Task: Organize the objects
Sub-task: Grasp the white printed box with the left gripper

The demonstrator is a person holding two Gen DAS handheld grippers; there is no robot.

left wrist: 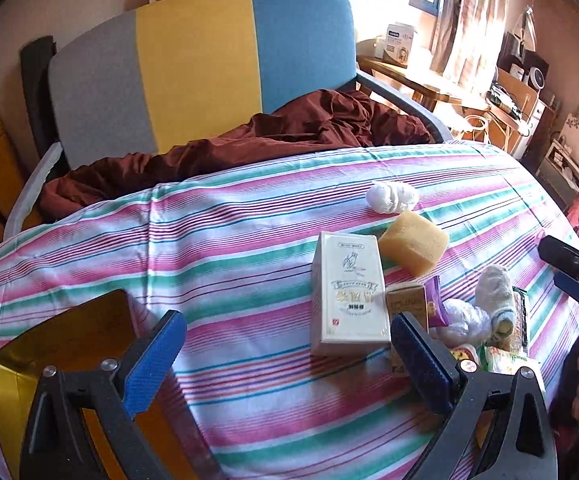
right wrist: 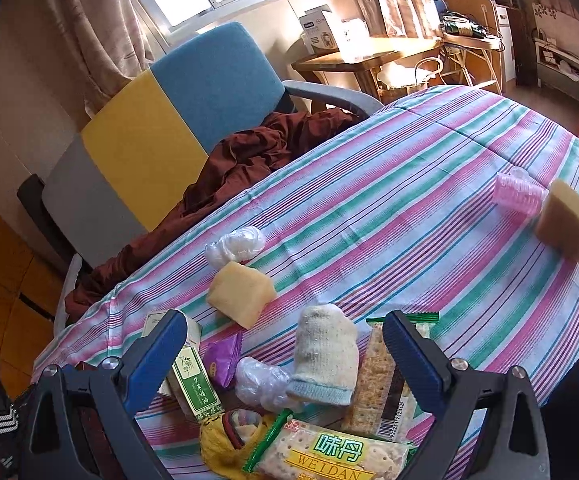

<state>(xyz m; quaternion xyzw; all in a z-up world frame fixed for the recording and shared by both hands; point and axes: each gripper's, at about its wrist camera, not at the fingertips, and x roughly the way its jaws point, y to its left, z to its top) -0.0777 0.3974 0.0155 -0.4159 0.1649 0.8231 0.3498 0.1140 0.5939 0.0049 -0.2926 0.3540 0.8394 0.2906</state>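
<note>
Sorting looks barely begun: both the left hand-held gripper [left wrist: 287,354] and right hand-held gripper [right wrist: 285,348] hang released and empty, while the sock [right wrist: 325,356], cracker packs [right wrist: 329,456] and boxes [left wrist: 347,292] lie jumbled on the striped worktop [right wrist: 389,208], with a sponge [right wrist: 567,224] apart at 2 o'clock.

Striped tablecloth [right wrist: 389,184] bearing a yellow sponge [right wrist: 241,294], with crumpled plastic [right wrist: 235,245] just behind it, rolled sock [right wrist: 325,354] and cracker packets [right wrist: 329,454] nearer, pink curler [right wrist: 519,194] far right.

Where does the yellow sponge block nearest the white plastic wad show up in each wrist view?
Left wrist: yellow sponge block sits right of centre, just past the tall white box.
Right wrist: it sits lower centre-left, just beyond the hand-held gripper's left finger.
Shared landmark: the white plastic wad right behind it.
</note>
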